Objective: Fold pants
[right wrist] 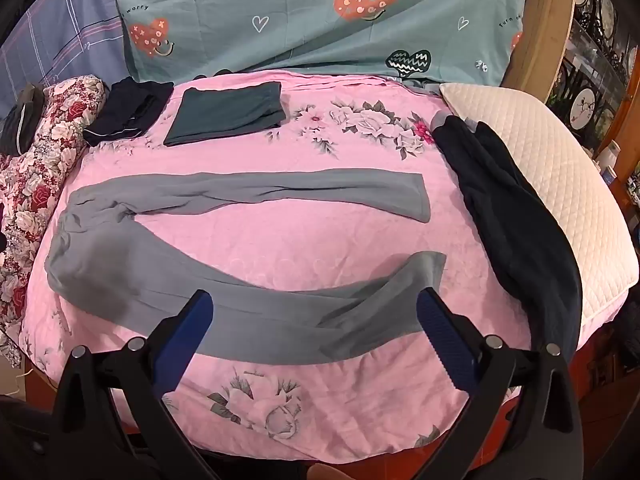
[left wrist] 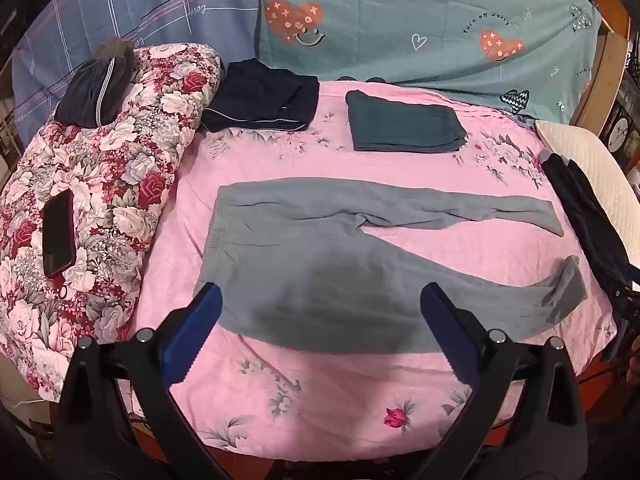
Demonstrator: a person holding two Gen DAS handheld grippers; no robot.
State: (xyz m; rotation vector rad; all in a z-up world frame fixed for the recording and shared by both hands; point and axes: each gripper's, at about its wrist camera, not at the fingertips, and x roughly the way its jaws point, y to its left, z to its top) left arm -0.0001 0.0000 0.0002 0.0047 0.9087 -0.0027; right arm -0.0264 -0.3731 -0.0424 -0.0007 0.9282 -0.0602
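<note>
A pink sheet (left wrist: 360,400) covers the bed, with a teal cover (left wrist: 420,20) and a blue plaid cover (left wrist: 120,12) at its far edge. A floral quilt (left wrist: 100,184) is bunched along the left side and a white pillow (right wrist: 560,184) lies along the right. The grey pants (left wrist: 304,264) lie flat in the middle of the sheet, unfolded, waistband toward the quilt and both legs spread apart toward the pillow; the near leg's cuff is turned over on itself. A dark garment (right wrist: 516,232) is draped along the pillow's edge. At the far side sit folded teal pants (left wrist: 404,124) and, beside them, a navy pair (left wrist: 264,100). A dark bundle (left wrist: 96,92), perhaps more clothing, rests on the quilt, as does a phone (left wrist: 58,234). The left gripper (left wrist: 320,300) hovers over the seat of the pants, jaws wide apart and holding nothing. The right gripper (right wrist: 316,308) hovers over the near leg, likewise spread and empty.
</note>
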